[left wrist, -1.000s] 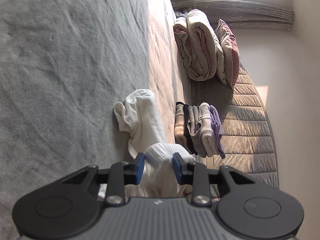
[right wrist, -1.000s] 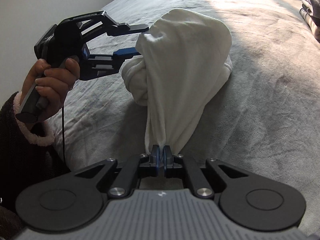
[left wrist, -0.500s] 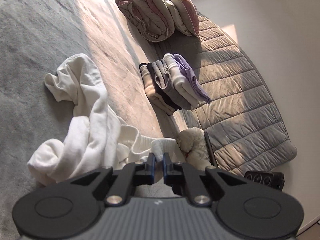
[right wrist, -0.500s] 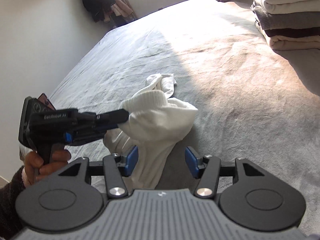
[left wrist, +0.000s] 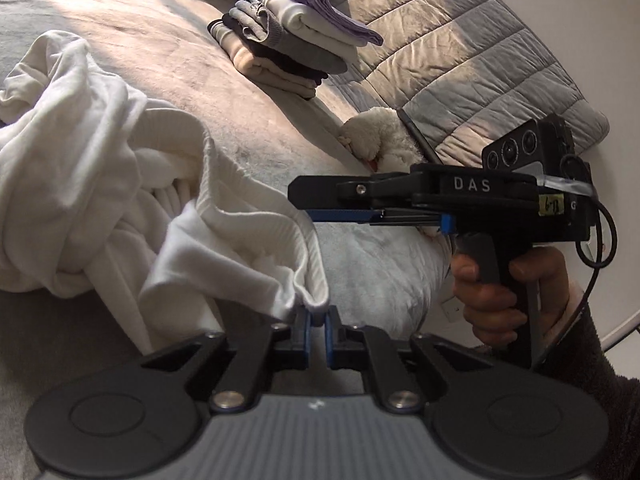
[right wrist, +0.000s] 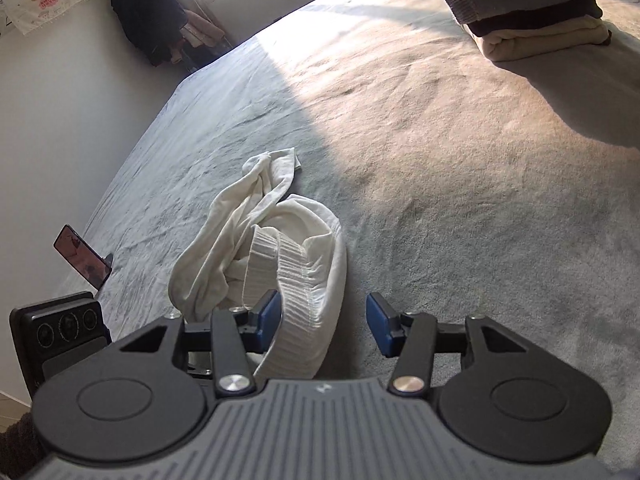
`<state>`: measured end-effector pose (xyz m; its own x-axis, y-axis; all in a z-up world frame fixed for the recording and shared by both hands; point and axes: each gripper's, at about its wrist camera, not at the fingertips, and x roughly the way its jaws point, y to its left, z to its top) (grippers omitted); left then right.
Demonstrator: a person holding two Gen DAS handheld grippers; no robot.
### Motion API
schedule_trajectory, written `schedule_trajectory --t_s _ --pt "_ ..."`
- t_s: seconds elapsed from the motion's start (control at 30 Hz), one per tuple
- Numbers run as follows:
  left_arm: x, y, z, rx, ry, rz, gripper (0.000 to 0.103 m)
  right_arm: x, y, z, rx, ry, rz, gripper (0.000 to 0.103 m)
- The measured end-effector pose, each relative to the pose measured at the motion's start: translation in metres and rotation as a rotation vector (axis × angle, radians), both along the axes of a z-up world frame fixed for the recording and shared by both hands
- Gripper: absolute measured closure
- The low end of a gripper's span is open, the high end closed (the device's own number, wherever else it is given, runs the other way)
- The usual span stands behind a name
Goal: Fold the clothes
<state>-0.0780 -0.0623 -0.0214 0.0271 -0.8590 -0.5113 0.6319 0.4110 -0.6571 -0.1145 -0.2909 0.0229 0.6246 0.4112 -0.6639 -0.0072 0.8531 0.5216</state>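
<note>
The fingers of the left gripper [left wrist: 316, 322] are pinched together on the ribbed hem of a white garment [left wrist: 120, 184], the fabric edge caught between the blue pads at the bottom centre of the left wrist view. The fingers of the right gripper [right wrist: 323, 322] stand apart; their jaws have just closed a little, yet they clamp nothing: a ribbed band of the garment [right wrist: 280, 264] lies between them, against the left pad [right wrist: 267, 318] and clear of the right one. In the left wrist view the right gripper [left wrist: 316, 208] is seen side-on, a hand [left wrist: 500, 296] in a dark sleeve round its handle, its tip at the lifted fold of cloth. The garment lies crumpled on the grey bed [right wrist: 460, 200], its near end raised at the grippers and the rest bunched and trailing away, a twisted sleeve stretching toward the sunlit part of the cover. Well apart from it, a stack [left wrist: 288, 44] of folded clothes sits at the edge of the bed cover, beside a quilted grey blanket [left wrist: 480, 48]. A white fluffy thing [left wrist: 380, 132] lies between the stack and the right gripper; I cannot tell what it is. A phone [right wrist: 82, 256] stands propped at the bed's far left edge.
</note>
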Motion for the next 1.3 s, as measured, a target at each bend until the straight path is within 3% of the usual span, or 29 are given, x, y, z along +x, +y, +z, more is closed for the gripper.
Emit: schedule_trajectory --t_s 0.17,0.23,0.33,0.47,0.57,0.67,0.7,0.77,0.83,1.0,1.07,1.17,1.2,1.23,1.3 --pt "-0.002 -0.004 0.0 0.018 -0.024 -0.018 0.097 0.005 0.014 -0.004 -0.063 -0.008 0.022 0.053" --pt "-0.003 -0.004 0.001 0.032 -0.043 -0.017 0.097 0.008 0.018 -0.009 -0.136 -0.006 0.0 0.09" --pt "-0.005 -0.006 0.0 0.067 -0.068 -0.021 0.103 0.008 0.006 -0.016 -0.118 0.013 -0.083 0.1" --pt "-0.011 -0.012 -0.006 0.134 -0.088 -0.056 0.103 0.003 -0.013 -0.018 -0.097 0.021 -0.167 0.101" --pt "-0.013 -0.012 -0.006 0.138 -0.098 -0.078 0.103 0.0 -0.019 -0.021 -0.076 0.037 -0.163 0.101" --pt "-0.009 -0.005 0.001 0.107 -0.101 -0.065 0.101 -0.004 -0.019 -0.02 -0.051 0.037 -0.135 0.091" --pt "-0.007 -0.002 0.004 0.094 -0.104 -0.055 0.097 -0.005 -0.018 -0.019 -0.044 0.036 -0.131 0.086" --pt "0.001 0.006 0.011 0.056 -0.098 -0.008 0.082 -0.006 -0.017 -0.019 -0.042 0.037 -0.125 0.086" --pt "0.011 0.014 0.017 0.021 -0.084 0.072 0.06 -0.005 -0.015 -0.019 -0.056 0.041 -0.12 0.086" --pt "0.038 0.011 0.018 -0.003 -0.007 0.215 0.054 -0.002 -0.002 -0.024 -0.082 0.051 -0.073 0.086" --pt "0.041 0.004 0.015 0.027 -0.004 0.233 0.054 -0.002 0.003 -0.024 -0.096 0.047 -0.056 0.086" --pt "0.042 -0.008 0.01 0.088 -0.011 0.248 0.063 -0.001 0.008 -0.023 -0.118 0.04 -0.042 0.086" --pt "0.043 -0.012 0.008 0.108 -0.014 0.253 0.084 -0.002 0.007 -0.022 -0.126 0.036 -0.049 0.086" --pt "0.042 -0.013 0.006 0.14 -0.023 0.251 0.098 -0.002 0.006 -0.022 -0.134 0.032 -0.059 0.085" --pt "0.039 -0.008 0.004 0.175 -0.055 0.233 0.098 -0.004 0.003 -0.021 -0.151 0.023 -0.078 0.089"
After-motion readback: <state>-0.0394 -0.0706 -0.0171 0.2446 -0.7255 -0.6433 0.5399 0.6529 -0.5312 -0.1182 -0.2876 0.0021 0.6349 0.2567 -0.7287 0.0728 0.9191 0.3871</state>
